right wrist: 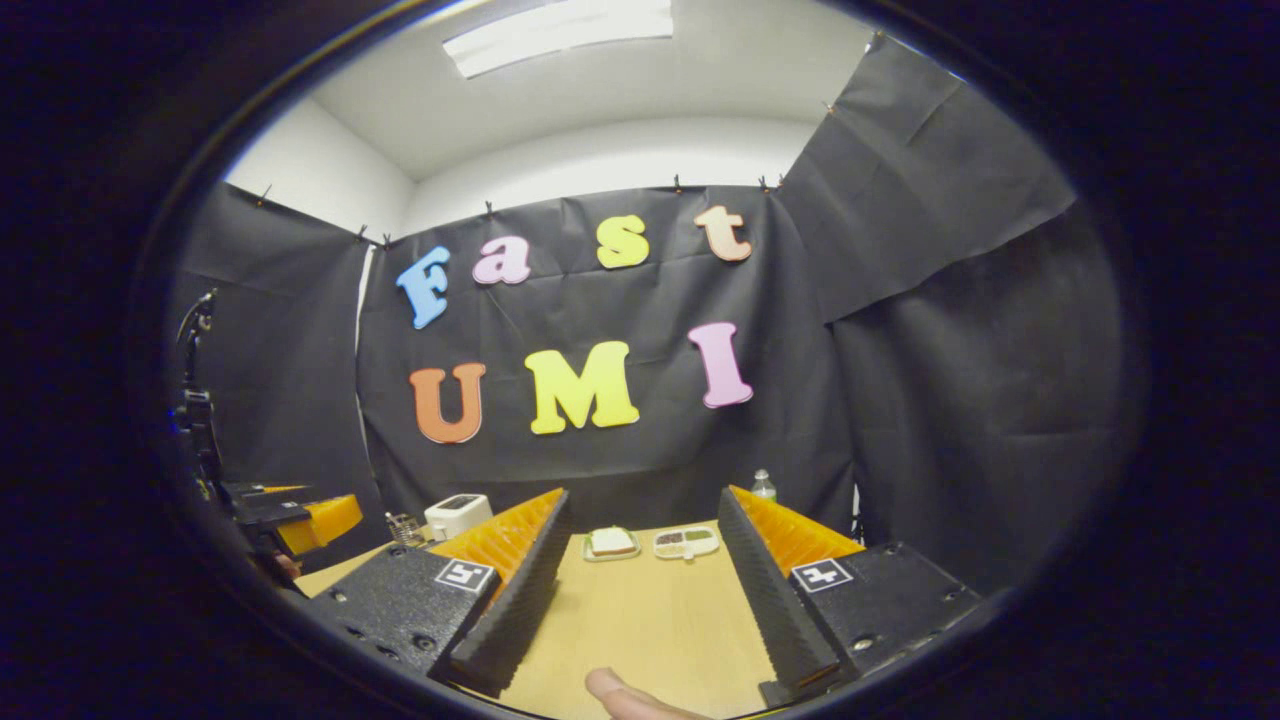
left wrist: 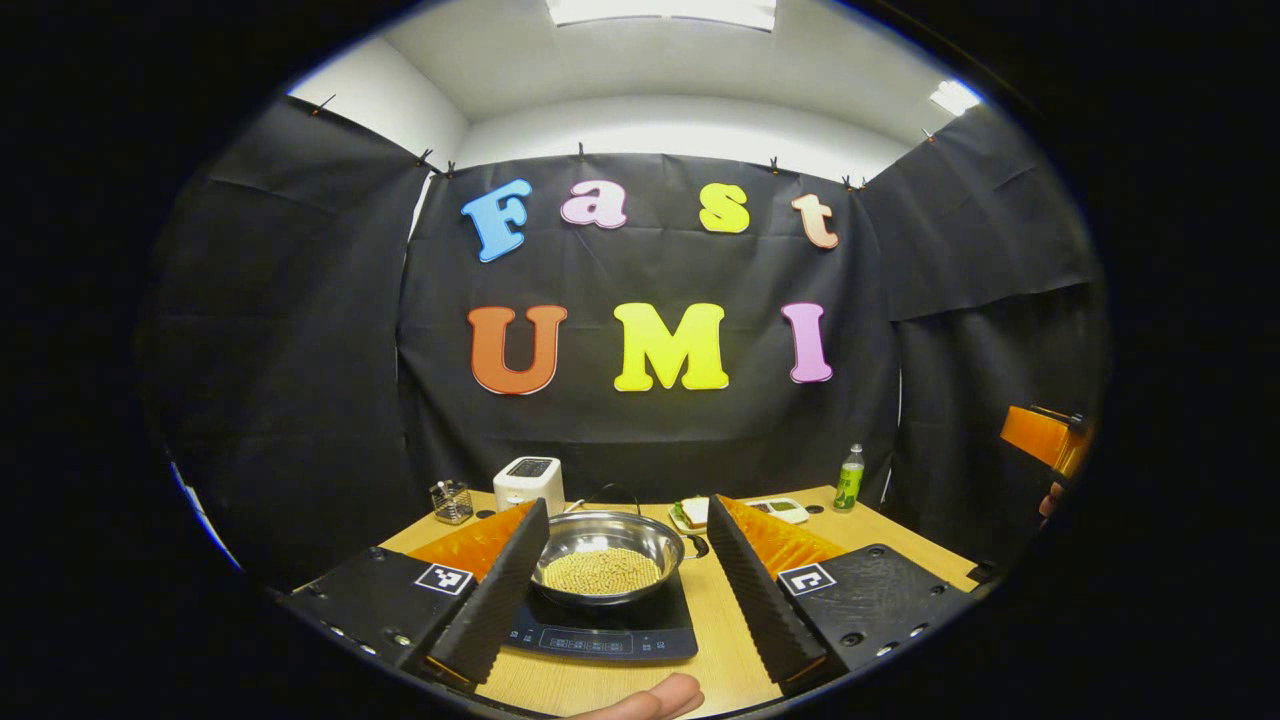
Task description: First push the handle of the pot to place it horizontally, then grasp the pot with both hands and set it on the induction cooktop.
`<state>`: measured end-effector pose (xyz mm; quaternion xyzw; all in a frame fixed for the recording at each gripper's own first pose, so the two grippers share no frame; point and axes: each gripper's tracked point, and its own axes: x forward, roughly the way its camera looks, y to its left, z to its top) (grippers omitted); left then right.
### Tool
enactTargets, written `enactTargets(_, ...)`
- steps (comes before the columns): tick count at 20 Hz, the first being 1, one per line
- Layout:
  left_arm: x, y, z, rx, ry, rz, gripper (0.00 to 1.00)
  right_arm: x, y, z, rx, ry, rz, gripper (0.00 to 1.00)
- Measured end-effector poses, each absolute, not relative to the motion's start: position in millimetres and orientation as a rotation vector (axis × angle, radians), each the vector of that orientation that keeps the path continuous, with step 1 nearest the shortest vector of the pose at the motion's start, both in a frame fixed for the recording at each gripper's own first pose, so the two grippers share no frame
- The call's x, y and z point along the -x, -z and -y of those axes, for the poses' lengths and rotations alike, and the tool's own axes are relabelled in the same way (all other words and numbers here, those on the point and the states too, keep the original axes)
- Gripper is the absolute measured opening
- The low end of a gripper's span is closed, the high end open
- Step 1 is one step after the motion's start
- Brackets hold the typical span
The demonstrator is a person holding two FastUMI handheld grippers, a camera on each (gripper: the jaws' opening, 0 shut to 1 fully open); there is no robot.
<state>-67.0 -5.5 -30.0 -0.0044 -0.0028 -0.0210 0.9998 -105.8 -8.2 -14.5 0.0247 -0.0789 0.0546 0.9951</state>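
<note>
On the wooden surface (left wrist: 720, 640) the pot (left wrist: 607, 556) already sits on the cooktop (left wrist: 600, 625). Both the left gripper (left wrist: 625, 585) and right gripper (right wrist: 640, 590) hang apart, holding nothing, so the task looks finished.

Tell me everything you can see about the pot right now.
The pot is a shallow, round pan of shiny silver metal, sitting upright on the black induction cooktop on the wooden table. It holds a layer of small yellowish grains or beans. A dark looped handle sticks out at its right rim. In the left gripper view it lies between the left gripper's open fingers, which do not touch it.
</note>
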Motion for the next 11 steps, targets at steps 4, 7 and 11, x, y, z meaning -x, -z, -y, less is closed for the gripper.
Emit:
enactTargets(4,70.7,25.4,5.3,0.006,0.042,0.025,0.95,111.6,12.1,0.8,-0.027,-0.115,0.169,0.92)
enactTargets(7,74.3,21.0,3.8,0.005,0.048,0.035,0.95,115.5,12.3,-5.5,-0.009,-0.126,0.176,0.93)
enactTargets(11,75.8,19.5,5.7,0.003,0.052,0.041,0.95,116.8,10.7,-6.6,-0.005,-0.128,0.183,0.92)
